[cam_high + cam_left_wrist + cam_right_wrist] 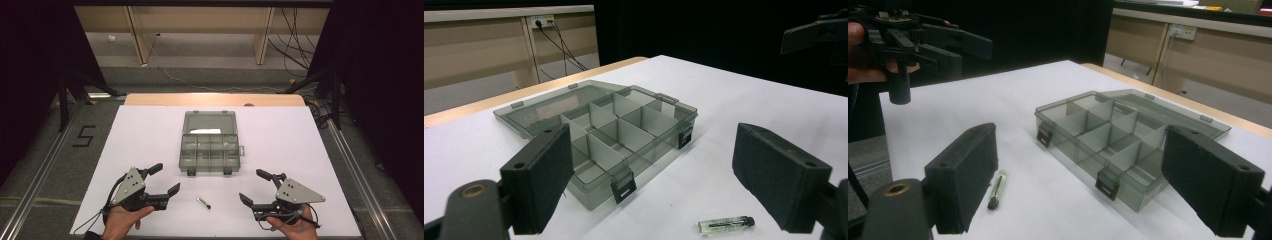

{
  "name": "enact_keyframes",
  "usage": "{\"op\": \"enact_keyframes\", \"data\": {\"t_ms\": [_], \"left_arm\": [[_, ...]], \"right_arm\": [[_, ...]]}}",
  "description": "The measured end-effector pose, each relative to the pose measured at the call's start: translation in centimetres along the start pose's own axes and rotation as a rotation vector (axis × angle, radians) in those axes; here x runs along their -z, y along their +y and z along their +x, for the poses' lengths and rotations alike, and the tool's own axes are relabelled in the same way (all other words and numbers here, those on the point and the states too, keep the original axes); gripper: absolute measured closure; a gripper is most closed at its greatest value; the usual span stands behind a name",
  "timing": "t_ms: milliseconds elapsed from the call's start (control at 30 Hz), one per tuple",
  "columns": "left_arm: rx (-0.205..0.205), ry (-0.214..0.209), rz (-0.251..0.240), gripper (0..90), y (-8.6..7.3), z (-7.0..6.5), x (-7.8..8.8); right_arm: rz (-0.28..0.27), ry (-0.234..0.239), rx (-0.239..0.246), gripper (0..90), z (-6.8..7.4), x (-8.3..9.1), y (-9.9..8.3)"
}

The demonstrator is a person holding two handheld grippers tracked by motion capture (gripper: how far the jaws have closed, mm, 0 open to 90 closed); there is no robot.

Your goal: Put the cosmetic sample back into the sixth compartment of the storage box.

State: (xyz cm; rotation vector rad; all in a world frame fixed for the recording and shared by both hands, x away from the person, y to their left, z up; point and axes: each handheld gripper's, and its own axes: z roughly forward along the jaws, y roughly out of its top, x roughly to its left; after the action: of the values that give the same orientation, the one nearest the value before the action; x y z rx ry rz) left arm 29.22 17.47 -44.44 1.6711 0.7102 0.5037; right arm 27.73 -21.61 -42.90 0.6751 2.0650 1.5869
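In the high view a small vial (pixel 203 202) lies on the white table (pixel 150 135) at lower centre, between the left gripper (pixel 167 180) and right gripper (pixel 252 186), both spread wide and empty. The open compartment box (pixel 209 142) sits mid-frame; its contents are hard to make out. Both wrists are cut off by the bottom edge.

White table cover (pixel 300 150) over a light wooden tabletop (pixel 215 99). Compartment box (pixel 210 150): smoky translucent grey, with dark latches (pixel 623 187) and paler grey dividers. Vial (pixel 203 202): clear with a faint greenish tint and a black cap. Left gripper (pixel 169 179) and right gripper (pixel 254 185): black jaws and body, each topped by a plain grey three-cornered plate. Floor (pixel 45 150): grey, marked with a black numeral 5 (pixel 84 136). Surroundings black; rear furniture beige.
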Motion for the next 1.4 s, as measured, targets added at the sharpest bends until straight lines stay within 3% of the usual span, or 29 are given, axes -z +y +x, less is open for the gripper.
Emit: {"op": "enact_keyframes", "data": {"t_ms": [400, 533, 767, 867, 900, 933, 967, 1000, 1200, 1400], "left_arm": [[0.005, -0.015, 0.02, 16.4, 0.1, 0.1, -0.2], [-0.014, -0.039, 0.036, 16.4, 0.4, -0.1, -0.4], [-0.079, -0.104, 0.096, 16.4, 1.0, -0.7, -1.0], [-0.135, -0.144, 0.157, 16.4, 1.4, -1.3, -1.6], [-0.135, -0.144, 0.157, 16.5, 1.4, -1.3, -1.6], [-0.153, -0.161, 0.2, 17.0, 1.5, -1.5, -1.9], [-0.153, -0.161, 0.2, 17.8, 1.5, -1.5, -1.9], [-0.171, -0.179, 0.235, 17.7, 1.7, -1.7, -2.3], [-0.21, -0.205, 0.281, 17.7, 2.3, -2.1, -3.3], [-0.277, -0.235, 0.339, 18.8, 3.0, -2.4, -4.2]], "right_arm": [[0.009, 0.013, 0.003, 16.2, 0.0, 0.0, 0.0], [0.003, 0.015, -0.005, 16.3, 0.0, -0.1, -0.1], [0.025, 0.01, 0.005, 16.5, 0.0, 0.0, -0.1], [0.024, 0.014, 0.0, 16.5, 0.0, 0.0, -0.1], [0.024, 0.014, 0.0, 16.5, 0.0, 0.0, -0.1], [0.023, 0.015, 0.001, 16.5, 0.0, 0.0, -0.1], [0.024, 0.013, 0.001, 16.5, 0.0, 0.0, -0.1], [0.026, 0.015, 0.002, 16.5, 0.0, 0.0, -0.1], [0.021, 0.015, -0.001, 16.5, 0.0, -0.1, -0.1], [0.022, 0.013, 0.003, 16.5, 0.0, 0.0, -0.1]]}}
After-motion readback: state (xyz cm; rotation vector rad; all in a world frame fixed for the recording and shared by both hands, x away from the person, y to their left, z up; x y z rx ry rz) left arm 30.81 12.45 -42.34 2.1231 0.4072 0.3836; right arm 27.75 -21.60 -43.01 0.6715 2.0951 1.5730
